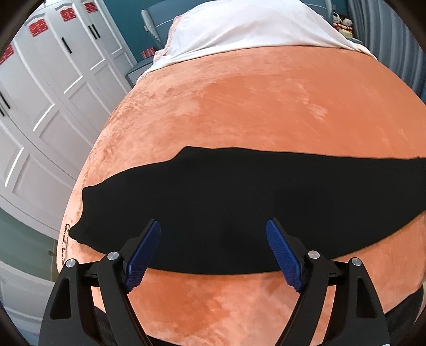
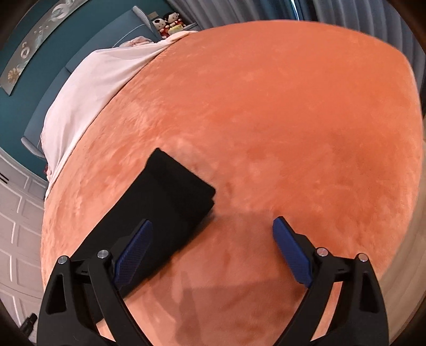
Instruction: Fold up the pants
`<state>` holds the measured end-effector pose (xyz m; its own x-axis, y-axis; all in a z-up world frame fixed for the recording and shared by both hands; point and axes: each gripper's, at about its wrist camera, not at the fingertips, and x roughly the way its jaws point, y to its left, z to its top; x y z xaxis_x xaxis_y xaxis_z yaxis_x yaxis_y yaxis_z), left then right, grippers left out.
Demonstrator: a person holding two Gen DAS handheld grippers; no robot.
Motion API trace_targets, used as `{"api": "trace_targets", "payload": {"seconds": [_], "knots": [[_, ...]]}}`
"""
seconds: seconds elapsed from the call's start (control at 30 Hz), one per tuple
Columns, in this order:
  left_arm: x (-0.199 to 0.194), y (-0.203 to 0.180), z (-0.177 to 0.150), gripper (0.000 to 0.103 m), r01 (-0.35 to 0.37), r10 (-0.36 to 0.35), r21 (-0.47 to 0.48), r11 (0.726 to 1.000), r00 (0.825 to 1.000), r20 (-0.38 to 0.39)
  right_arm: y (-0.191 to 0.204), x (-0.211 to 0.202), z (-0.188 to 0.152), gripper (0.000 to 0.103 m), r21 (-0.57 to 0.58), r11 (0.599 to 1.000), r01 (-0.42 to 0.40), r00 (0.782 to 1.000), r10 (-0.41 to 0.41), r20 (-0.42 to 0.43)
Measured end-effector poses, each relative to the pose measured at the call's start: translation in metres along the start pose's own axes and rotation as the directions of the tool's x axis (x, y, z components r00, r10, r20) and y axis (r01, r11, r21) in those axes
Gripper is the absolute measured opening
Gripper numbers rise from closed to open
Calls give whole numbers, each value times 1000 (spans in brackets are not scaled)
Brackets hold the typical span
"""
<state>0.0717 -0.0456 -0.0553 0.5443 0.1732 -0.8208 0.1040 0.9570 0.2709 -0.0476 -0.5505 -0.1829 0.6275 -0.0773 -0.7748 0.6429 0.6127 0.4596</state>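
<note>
Black pants [image 1: 226,202] lie flat in a long band across the orange plush bed cover [image 1: 253,106], one leg on the other. My left gripper [image 1: 213,226] is open and empty, hovering over the near edge of the pants around their middle. In the right wrist view the leg end of the pants [image 2: 170,197] lies left of centre on the cover [image 2: 279,119]. My right gripper [image 2: 211,225] is open and empty, its left finger [image 2: 133,252] over the pants, its right finger [image 2: 293,252] over bare cover.
A white blanket [image 1: 239,29] lies at the head of the bed, also in the right wrist view [image 2: 87,87]. White wardrobe doors [image 1: 45,87] stand to the left of the bed. Dolls [image 2: 169,22] sit by the teal wall. Grey curtains [image 2: 346,13] hang beyond the bed.
</note>
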Motion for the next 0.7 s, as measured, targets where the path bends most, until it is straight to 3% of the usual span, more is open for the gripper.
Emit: {"api": "trace_targets", "payload": {"seconds": [0.17, 0.2, 0.23, 0.33, 0.43, 0.47, 0.5, 0.57, 0.7], "knots": [[-1, -7, -12, 81, -4, 4, 33, 999, 1000, -15, -2, 13, 7, 90, -7, 999, -41, 999, 41, 11], [-1, -7, -15, 81, -4, 5, 37, 999, 1000, -22, -2, 16, 10, 83, 1, 998, -70, 998, 70, 12], [-1, -7, -17, 81, -2, 3, 38, 999, 1000, -27, -2, 20, 14, 66, 18, 996, -91, 996, 91, 3], [2, -1, -24, 81, 9, -8, 29, 1000, 999, -47, 5, 37, 21, 60, 47, 986, -157, 986, 159, -45], [5, 10, -29, 81, 25, -25, -5, 1000, 997, -68, 22, 49, 23, 56, -5, 993, -120, 990, 119, -77], [6, 14, -31, 81, 27, -28, -14, 1000, 997, -71, 27, 51, 24, 45, -14, 995, -95, 993, 94, -77], [6, 19, -33, 81, 26, -28, -23, 999, 997, -72, 29, 51, 25, 20, -3, 996, -93, 992, 92, -89], [5, 27, -35, 81, 23, -26, -35, 999, 997, -69, 38, 41, 27, 20, 45, 989, -142, 987, 145, -76], [7, 48, -38, 81, 32, -37, -78, 996, 997, -64, 97, -1, 20, 19, -89, 974, -209, 978, 207, -27]]}}
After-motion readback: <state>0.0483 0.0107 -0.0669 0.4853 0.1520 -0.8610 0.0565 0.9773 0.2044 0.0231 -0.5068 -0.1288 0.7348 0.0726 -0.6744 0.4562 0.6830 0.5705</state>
